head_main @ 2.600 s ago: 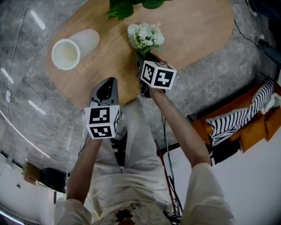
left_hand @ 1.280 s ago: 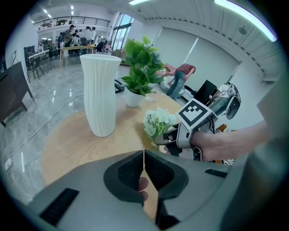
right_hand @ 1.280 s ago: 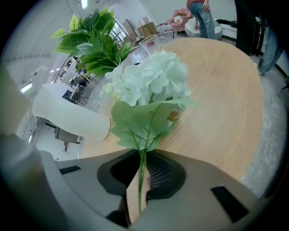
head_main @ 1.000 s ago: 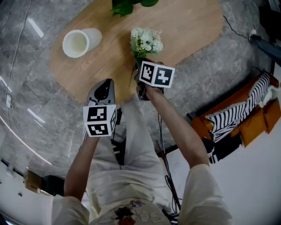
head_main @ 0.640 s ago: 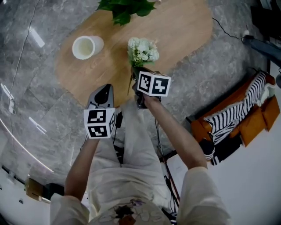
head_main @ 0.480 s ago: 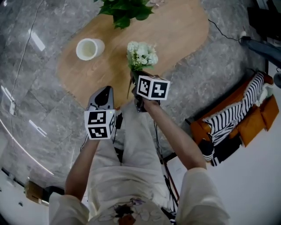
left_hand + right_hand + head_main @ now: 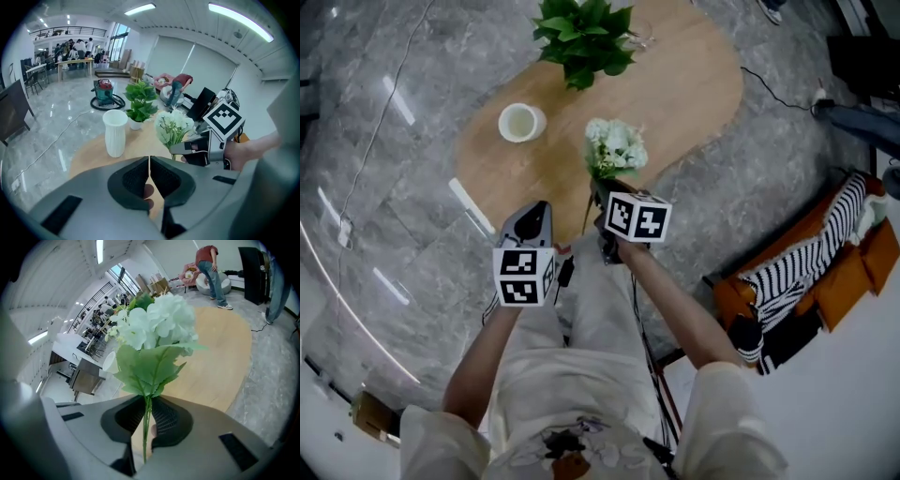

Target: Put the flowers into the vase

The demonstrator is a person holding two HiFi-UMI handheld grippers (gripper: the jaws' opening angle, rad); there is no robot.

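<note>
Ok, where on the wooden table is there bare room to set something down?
The wide end of the table, right of the potted plant, is bare; so is the strip between the vase and the near edge. Tightest between vase and plant.

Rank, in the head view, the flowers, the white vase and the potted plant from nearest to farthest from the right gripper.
1. flowers, held in the jaws of the right gripper.
2. white vase, left on the table.
3. potted plant, at the table's far edge.
</note>
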